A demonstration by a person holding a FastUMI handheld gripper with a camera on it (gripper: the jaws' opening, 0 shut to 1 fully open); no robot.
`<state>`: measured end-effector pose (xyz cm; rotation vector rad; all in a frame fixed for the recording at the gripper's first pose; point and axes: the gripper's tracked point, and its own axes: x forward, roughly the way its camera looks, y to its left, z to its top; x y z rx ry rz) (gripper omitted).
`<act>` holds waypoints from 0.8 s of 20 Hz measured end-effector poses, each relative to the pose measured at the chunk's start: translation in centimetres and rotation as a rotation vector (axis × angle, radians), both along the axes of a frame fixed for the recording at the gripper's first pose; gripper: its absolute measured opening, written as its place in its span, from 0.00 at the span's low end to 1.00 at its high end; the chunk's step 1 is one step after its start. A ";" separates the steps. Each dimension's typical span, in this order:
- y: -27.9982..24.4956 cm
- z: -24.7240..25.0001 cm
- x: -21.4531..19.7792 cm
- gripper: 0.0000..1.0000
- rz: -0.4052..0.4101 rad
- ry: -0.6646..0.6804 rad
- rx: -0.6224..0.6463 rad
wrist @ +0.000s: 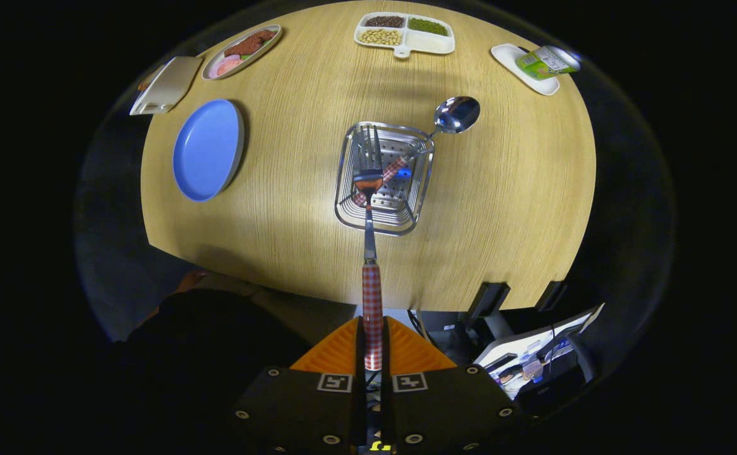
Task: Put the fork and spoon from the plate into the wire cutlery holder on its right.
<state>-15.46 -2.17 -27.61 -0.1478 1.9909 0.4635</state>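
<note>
My gripper [372,341] is shut on the red-checked handle of a fork [369,221], held high above the table. The fork points ahead, its tines hanging over the wire cutlery holder [349,151]. Inside the holder leans a spoon [455,115], handle down in the basket and its shiny bowl sticking out past the far right corner. The blue plate [207,150] lies bare to the left of the holder. My orange fingers [336,354] press the handle from both sides.
At the table's far edge sit a divided white dish of beans [434,43], an oval plate of food [216,63], a white board [166,85] and a small tray with a green packet [548,61]. A dark sleeve [210,341] and equipment [532,354] lie below the table's near edge.
</note>
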 end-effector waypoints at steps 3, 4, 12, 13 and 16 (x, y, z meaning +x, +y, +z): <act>-0.1 -0.2 0.3 0.09 0.019 0.024 -0.008; -0.1 -0.2 0.4 0.09 0.016 0.030 -0.005; -0.2 -0.7 1.1 0.11 0.011 0.075 -0.005; 0.0 -0.5 1.2 0.11 0.009 0.083 0.000; 0.5 -0.4 2.2 0.13 0.003 0.085 0.005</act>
